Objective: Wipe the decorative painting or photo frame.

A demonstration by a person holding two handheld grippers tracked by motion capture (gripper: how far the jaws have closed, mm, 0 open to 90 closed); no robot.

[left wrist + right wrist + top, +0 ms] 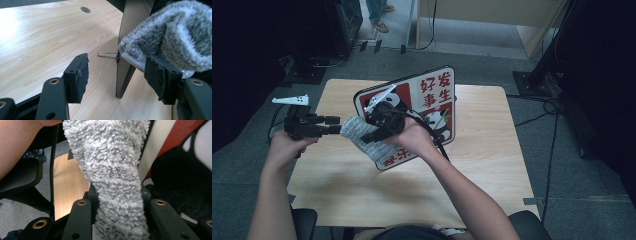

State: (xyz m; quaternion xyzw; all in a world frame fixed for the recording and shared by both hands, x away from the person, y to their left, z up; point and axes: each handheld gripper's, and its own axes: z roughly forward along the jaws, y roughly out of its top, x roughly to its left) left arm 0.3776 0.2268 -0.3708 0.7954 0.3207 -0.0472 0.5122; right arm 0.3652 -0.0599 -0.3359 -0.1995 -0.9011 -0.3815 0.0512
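The grey fluffy cloth (pixel 112 170) is soft, light and limp; it is pinched firmly by the right gripper (pixel 117 205), while the left gripper (pixel 120 77) is held open beside its free edge, where it can be taken.

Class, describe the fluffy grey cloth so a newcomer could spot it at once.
Start at the wooden table and find the panda sign standing on it. At its left edge, the right gripper is shut on the cloth: grey, shaggy and soft, unlike the flat, hard board.

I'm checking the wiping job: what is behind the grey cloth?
Behind the fluffy grey cloth, pinched in the right gripper, stands the panda sign board. The cloth covers the board's lower left edge, so that part stays hidden.
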